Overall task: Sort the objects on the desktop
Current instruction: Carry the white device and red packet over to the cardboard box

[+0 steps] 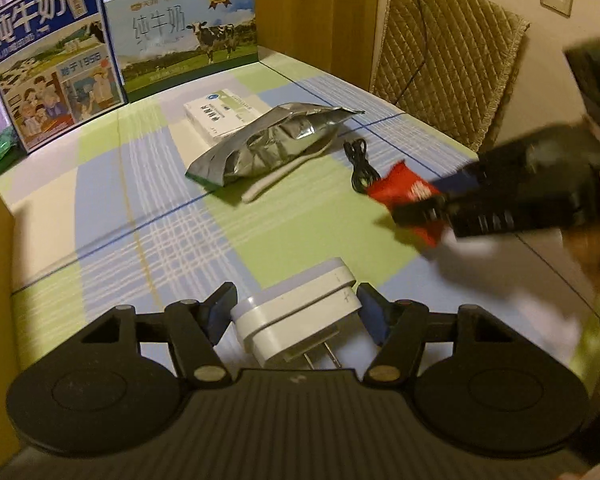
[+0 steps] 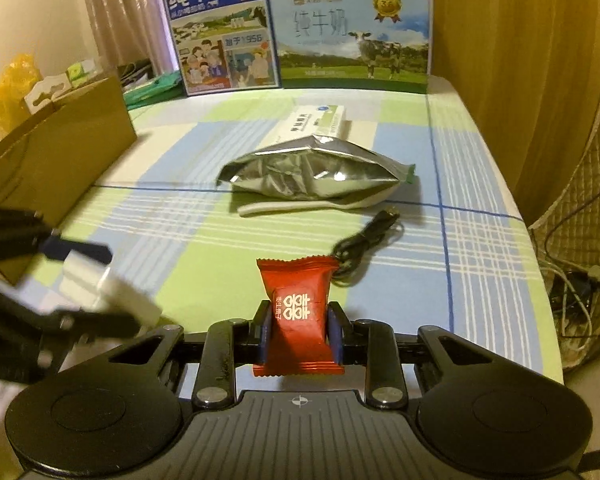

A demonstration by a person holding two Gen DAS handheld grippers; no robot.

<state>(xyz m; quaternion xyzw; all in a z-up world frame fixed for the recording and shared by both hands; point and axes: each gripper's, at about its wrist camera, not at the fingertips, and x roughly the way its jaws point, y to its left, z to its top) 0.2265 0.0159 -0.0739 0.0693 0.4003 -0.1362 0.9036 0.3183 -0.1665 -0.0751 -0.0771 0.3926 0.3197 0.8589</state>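
Left wrist view, left gripper (image 1: 296, 312): jaws closed onto a white charger (image 1: 296, 320) at the bottom centre of the frame, prongs pointing back toward the camera; it is held above the checked tablecloth (image 1: 140, 208)
Left wrist view, right gripper (image 1: 432, 208): blurred at the right edge, carrying a red candy (image 1: 404, 204)
Left wrist view, table middle: a silver foil bag (image 1: 268, 144) lies on a white spoon (image 1: 276, 178), with a white medicine box (image 1: 220, 114) touching it behind and a coiled black cable (image 1: 358, 164) just beside it on the right
Left wrist view, upper left: two milk cartons (image 1: 52, 60) stand upright at the far edge
Right wrist view, right gripper (image 2: 298, 328): narrow, pinching the red candy (image 2: 298, 312) across its middle at the bottom centre; the wrapper stands upright between the pads
Right wrist view, left gripper (image 2: 72, 280): blurred at the left edge with the charger (image 2: 108, 288) in it
Right wrist view, container: a cardboard box (image 2: 60, 152) sits at the left; its inside is hidden, so the contents cannot be told
Handling, charger: probably rigid, smooth and light; best held across the flat sides, clear of the prongs
Handling, candy: likely light with a crinkly, slippery wrapper; grip the filled centre, not the crimped ends
Handling, foil bag: looks soft and crushable; take an edge gently
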